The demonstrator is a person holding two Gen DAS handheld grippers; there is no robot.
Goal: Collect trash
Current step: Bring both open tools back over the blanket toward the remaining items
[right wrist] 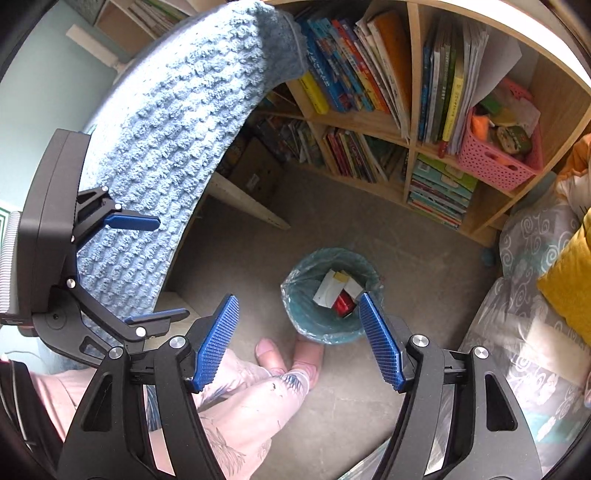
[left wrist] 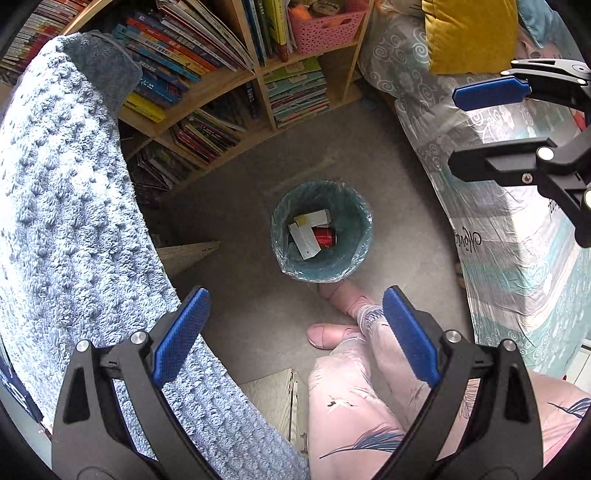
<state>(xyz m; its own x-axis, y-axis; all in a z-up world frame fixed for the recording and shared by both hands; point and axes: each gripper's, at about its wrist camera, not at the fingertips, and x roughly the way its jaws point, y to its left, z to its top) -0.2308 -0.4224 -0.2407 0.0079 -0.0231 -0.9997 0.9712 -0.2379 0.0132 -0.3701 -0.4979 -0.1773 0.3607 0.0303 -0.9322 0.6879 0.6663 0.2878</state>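
Observation:
A teal waste bin [left wrist: 345, 258] lined with a clear plastic bag stands on the grey floor. Inside it lie a red can [left wrist: 324, 237] and white cartons [left wrist: 306, 242]. My left gripper [left wrist: 295, 326] hangs high above the bin and points straight down, open with nothing between its blue pads. My right gripper [left wrist: 456, 133] shows at the upper right of that view, also open and empty. In the right wrist view the bin [right wrist: 314, 321] sits just beyond my right gripper [right wrist: 299, 334], and the red can [right wrist: 343, 304] lies among the cartons. The left gripper [right wrist: 173, 269] is at the left there.
A fluffy blue towel [left wrist: 66, 221] drapes over something on the left. A wooden bookshelf [left wrist: 221, 85] full of books holds a pink basket [left wrist: 325, 27]. A bed with a patterned cover [left wrist: 498, 229] and a yellow pillow [left wrist: 469, 33] lies right. A person's bare feet [left wrist: 332, 334] stand beside the bin.

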